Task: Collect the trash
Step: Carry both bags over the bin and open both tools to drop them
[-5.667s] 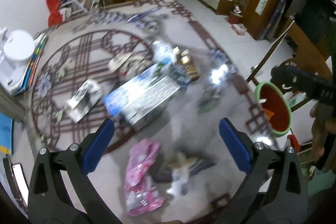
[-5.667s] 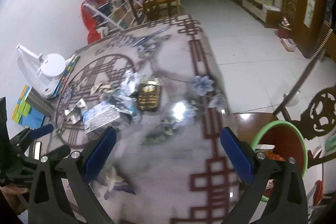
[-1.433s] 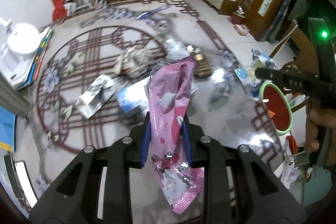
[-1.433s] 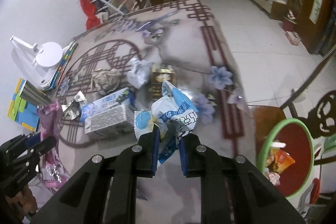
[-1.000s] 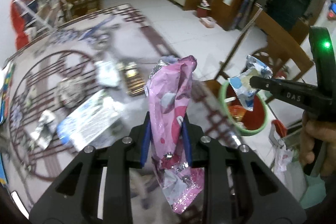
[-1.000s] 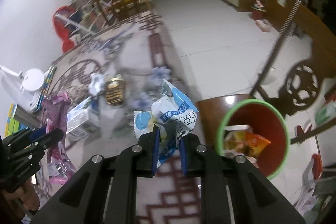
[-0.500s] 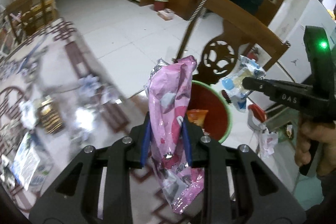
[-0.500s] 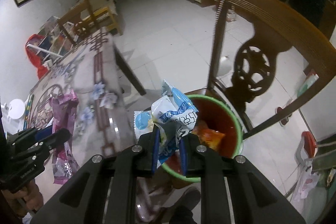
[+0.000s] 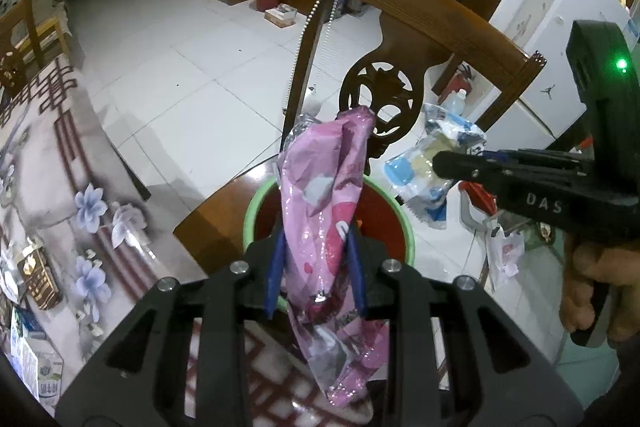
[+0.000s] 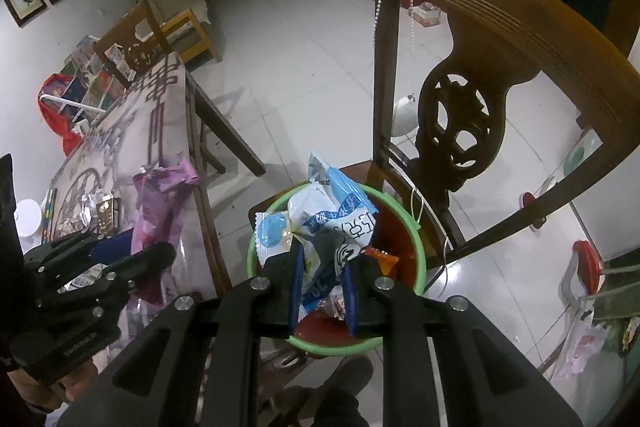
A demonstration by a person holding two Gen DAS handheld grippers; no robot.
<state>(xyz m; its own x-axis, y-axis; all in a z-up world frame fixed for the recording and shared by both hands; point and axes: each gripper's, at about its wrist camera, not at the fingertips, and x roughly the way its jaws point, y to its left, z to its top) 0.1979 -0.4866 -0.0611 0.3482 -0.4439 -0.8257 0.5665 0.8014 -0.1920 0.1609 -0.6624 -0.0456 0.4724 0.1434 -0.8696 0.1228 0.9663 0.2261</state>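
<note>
Left wrist view: the left gripper [image 9: 316, 267] is clamped on a crumpled pink wrapper [image 9: 324, 211], which stands up between its blue pads and also hangs down behind them. Beyond it, a red bin with a green rim [image 9: 404, 223] sits on the seat of a dark wooden chair [image 9: 432, 27]; the wrapper's upper part covers much of the bin's mouth. At the right, the right gripper [image 9: 440, 163], held in a hand [image 9: 596, 287], is closed on a blue and white wrapper [image 9: 432, 163] over the bin's far right rim. The patterned worktop [image 9: 60, 187] lies at the left, with a carton [image 9: 36, 359] and a small dark packet [image 9: 40, 279] on it

Right wrist view: the right gripper [image 10: 322, 287] pinches the blue and white wrapper [image 10: 332, 215] directly above the bin [image 10: 416, 231], which already holds an orange packet [image 10: 382, 257]. At the left, the left gripper [image 10: 156, 251] holds the pink wrapper [image 10: 160, 203] over the worktop's [image 10: 132, 131] edge, just beside the bin. The carved chair back [image 10: 460, 123] rises behind the bin
</note>
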